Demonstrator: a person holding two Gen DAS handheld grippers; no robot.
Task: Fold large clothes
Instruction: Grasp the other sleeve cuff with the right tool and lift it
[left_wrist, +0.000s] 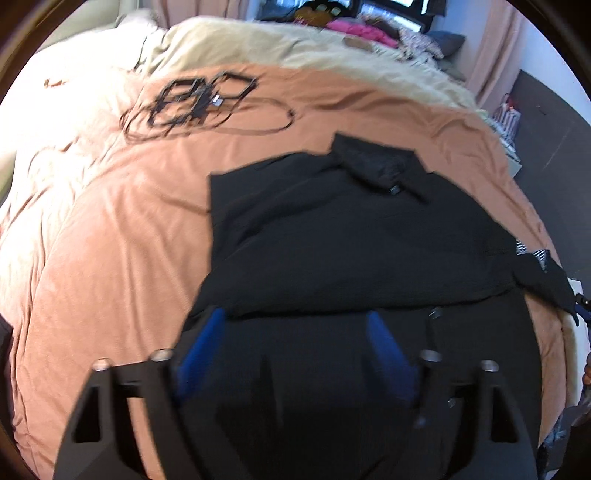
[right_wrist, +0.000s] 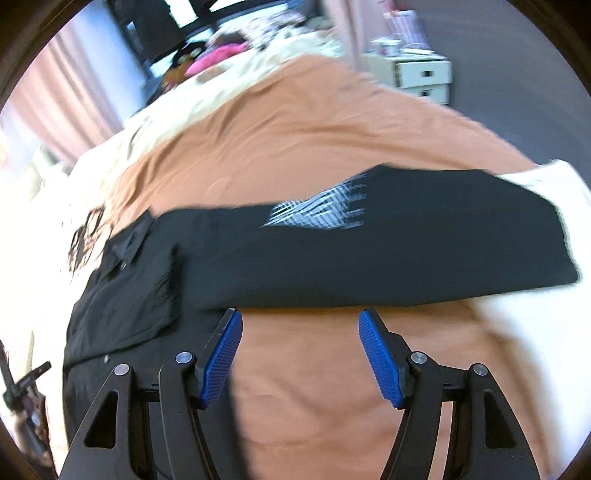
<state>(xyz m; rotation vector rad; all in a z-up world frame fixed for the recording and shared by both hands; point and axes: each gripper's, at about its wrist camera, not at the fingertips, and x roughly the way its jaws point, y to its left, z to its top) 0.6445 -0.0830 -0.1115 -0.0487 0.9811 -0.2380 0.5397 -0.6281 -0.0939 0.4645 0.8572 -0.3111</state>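
A large black shirt (left_wrist: 351, 240) lies flat on the orange bedspread (left_wrist: 110, 240), collar (left_wrist: 376, 162) at the far end. Its upper part is folded over the lower part. My left gripper (left_wrist: 295, 315) hovers open above the shirt's near half, with nothing pressed between its blue pads (left_wrist: 201, 354). In the right wrist view the black shirt (right_wrist: 369, 258) has a long folded panel with a white striped print (right_wrist: 321, 206). My right gripper (right_wrist: 300, 314) stands open just short of that panel's near edge, over bare orange bedspread (right_wrist: 295, 369).
Black hangers and a looped cord (left_wrist: 199, 96) lie on the bed's far left. A cream blanket (left_wrist: 258, 44) and a pile of pink clothes (left_wrist: 358, 29) sit beyond. White drawers (right_wrist: 424, 79) stand on the dark floor past the bed.
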